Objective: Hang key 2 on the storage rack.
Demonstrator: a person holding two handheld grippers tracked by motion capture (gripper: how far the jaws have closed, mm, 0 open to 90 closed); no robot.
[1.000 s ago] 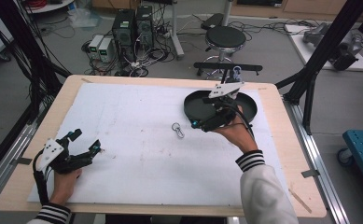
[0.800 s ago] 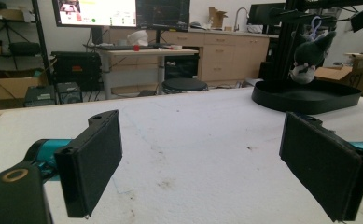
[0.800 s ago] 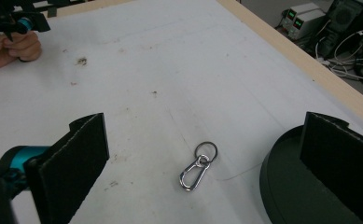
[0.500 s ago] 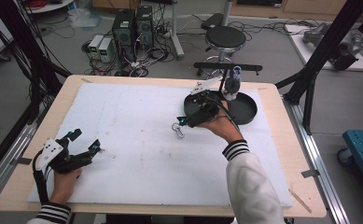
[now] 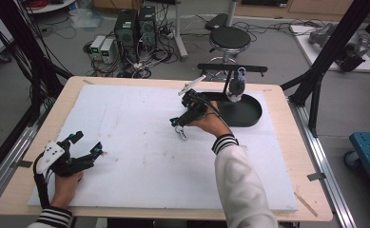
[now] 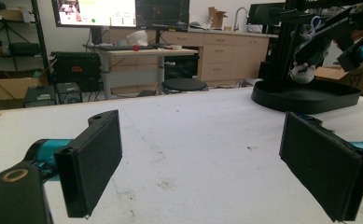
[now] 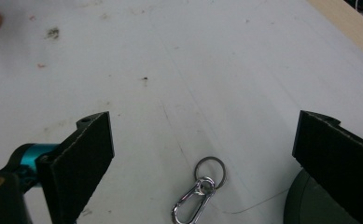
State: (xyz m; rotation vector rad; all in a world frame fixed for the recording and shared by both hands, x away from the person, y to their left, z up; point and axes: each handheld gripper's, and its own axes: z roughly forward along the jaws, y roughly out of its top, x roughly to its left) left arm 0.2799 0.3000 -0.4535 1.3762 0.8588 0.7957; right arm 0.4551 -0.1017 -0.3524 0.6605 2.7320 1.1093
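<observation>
Right gripper view shows carabiner (image 7: 192,206) between spread jaws.

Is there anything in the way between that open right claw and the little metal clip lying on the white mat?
Nothing visible. The right claw hangs open just above the small silver metal snap clip with its key ring, and between its jaws there is bare white foam mat. The black oval tray lies off to one side, not between them.

High view looks down from above; both gripper views sit low — all share the white mat (image 5: 140,142).
</observation>
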